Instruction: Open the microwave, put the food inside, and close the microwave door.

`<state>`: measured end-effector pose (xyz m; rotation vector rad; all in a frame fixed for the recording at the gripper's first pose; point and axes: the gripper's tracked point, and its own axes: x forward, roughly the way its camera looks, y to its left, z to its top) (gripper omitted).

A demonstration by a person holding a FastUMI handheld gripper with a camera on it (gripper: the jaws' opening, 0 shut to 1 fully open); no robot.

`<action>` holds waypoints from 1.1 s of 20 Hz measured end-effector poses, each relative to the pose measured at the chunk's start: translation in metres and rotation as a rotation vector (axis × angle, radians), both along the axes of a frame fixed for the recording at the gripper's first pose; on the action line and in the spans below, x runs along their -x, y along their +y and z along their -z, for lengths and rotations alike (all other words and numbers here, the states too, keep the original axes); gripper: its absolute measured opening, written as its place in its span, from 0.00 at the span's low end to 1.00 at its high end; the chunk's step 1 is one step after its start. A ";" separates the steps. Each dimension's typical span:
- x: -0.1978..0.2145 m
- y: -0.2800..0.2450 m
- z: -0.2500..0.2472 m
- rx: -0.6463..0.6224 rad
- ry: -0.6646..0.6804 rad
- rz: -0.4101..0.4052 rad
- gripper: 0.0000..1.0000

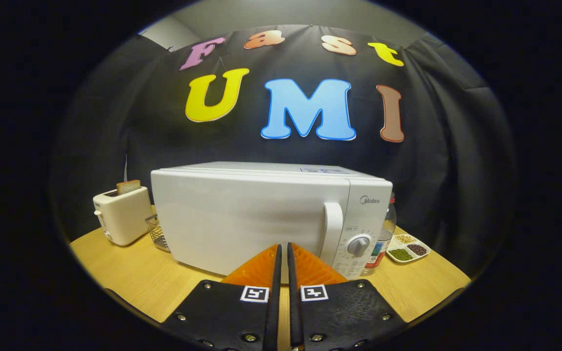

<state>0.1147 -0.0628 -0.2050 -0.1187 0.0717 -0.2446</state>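
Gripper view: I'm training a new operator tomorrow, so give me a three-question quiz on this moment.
1. True or false: the microwave door is open.
2. What stands in the toaster?
3. The gripper fingers are: A) spread wide B) close together, holding nothing C) clamped on the door handle.

Key: 1 false, the door is closed. 2 a slice of bread. 3 B.

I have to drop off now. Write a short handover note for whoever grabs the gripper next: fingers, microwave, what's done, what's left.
Gripper: fingers shut together, holding nothing, just short of the microwave door.
Microwave: on the wooden table, door closed, handle ahead and slightly right of the fingertips.
Nearby: toaster with bread, wire basket, bottle, divided dish.
Done: nothing.
Left: open door, load food, close door.
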 end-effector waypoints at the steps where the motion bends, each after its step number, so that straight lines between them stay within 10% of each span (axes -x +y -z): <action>1: 0.012 0.006 -0.007 -0.009 -0.012 -0.020 0.09; 8: 0.080 0.037 -0.091 -0.014 -0.139 -0.139 0.09; 20: 0.125 0.055 -0.191 0.059 -0.186 -0.094 0.09; 22: 0.125 0.046 -0.195 0.059 -0.180 -0.040 0.43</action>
